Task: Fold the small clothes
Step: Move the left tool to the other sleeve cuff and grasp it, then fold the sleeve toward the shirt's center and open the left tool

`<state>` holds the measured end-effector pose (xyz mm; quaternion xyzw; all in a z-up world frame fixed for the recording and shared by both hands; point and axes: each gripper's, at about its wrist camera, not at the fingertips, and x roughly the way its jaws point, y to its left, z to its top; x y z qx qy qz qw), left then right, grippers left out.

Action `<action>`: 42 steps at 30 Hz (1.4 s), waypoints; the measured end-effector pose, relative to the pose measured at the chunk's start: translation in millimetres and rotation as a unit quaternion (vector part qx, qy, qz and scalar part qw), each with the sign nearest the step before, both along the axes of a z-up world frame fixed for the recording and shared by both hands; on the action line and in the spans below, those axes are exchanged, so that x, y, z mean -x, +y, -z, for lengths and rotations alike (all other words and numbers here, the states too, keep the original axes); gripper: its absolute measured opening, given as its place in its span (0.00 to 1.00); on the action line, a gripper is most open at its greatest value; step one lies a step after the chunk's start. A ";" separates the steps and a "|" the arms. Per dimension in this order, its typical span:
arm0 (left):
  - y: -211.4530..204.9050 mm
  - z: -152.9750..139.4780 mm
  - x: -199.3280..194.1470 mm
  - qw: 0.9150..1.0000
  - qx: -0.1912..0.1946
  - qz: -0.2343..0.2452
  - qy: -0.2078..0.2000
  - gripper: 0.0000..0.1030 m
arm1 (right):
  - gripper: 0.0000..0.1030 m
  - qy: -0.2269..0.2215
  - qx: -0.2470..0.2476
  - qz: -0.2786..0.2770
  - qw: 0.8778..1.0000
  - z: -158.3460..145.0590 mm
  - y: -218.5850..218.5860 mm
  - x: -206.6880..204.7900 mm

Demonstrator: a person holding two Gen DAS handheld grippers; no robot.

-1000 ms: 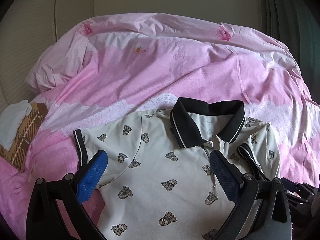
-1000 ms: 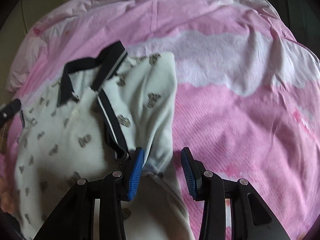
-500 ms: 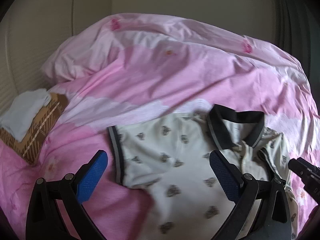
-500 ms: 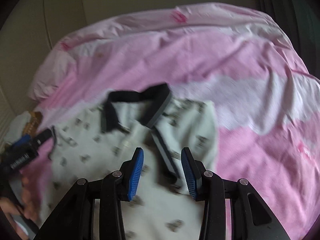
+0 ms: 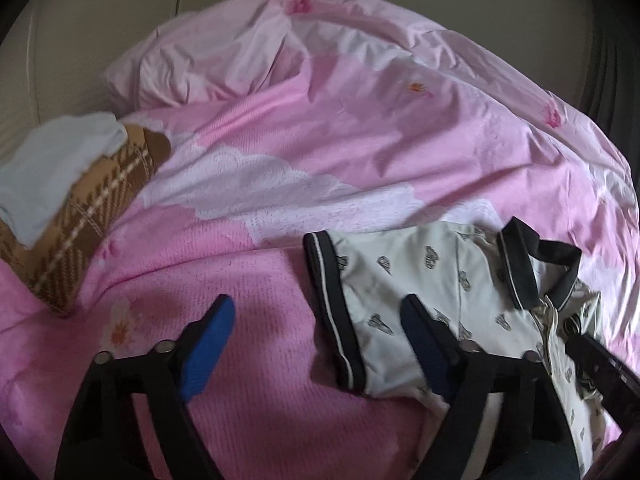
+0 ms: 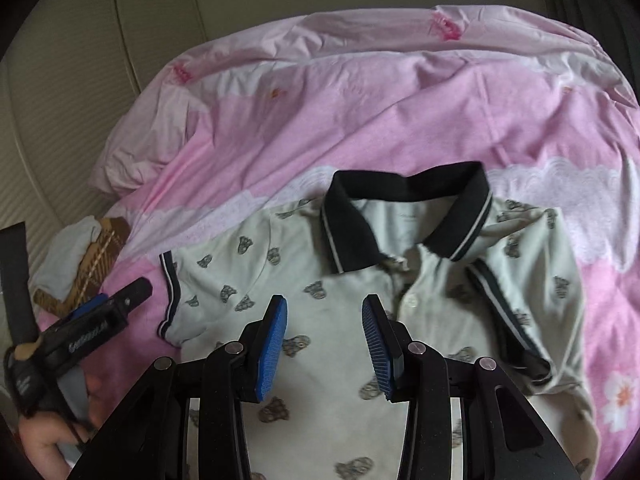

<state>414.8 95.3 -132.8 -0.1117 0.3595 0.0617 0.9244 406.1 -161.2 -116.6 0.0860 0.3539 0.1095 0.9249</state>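
Cream printed polo shirt (image 6: pixel 320 280), black-collared: right sleeve folded in; left gripper (image 5: pixel 316 332) narrowing, empty, straddling the left sleeve's cuff; right gripper (image 6: pixel 324 344) part-spread, empty. Risk: bunching.

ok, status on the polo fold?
Left tongs closing in at unfolded sleeve hem, empty. Right tongs open over polo. Other sleeve folded in.

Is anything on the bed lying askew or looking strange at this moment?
The polo shirt is uneven: one sleeve is folded in over the chest while the other sleeve still lies spread flat on the pink bedcover. Nothing looks damaged.
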 end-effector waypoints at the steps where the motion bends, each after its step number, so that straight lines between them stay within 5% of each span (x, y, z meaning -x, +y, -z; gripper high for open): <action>1: 2.2 2.2 -3.3 1.000 0.004 0.000 0.002 0.70 | 0.40 0.002 -0.002 -0.001 1.000 1.4 2.1 -1.8; 12: 15.6 13.2 -46.2 0.999 0.035 0.026 0.000 0.57 | 0.40 0.010 0.000 -0.009 1.000 11.0 11.3 -9.8; 20: 25.3 27.9 -59.4 0.996 0.080 0.045 0.014 0.21 | 0.40 0.014 -0.003 -0.009 1.000 16.6 12.3 -12.4; 26: 25.7 30.5 -61.2 0.995 0.084 0.051 0.015 0.06 | 0.40 0.017 -0.005 -0.008 1.000 18.0 7.8 -12.8; 42: -17.2 -15.6 -40.9 0.994 0.043 0.093 -0.036 0.04 | 0.40 0.008 -0.015 0.015 1.000 10.5 -24.9 0.1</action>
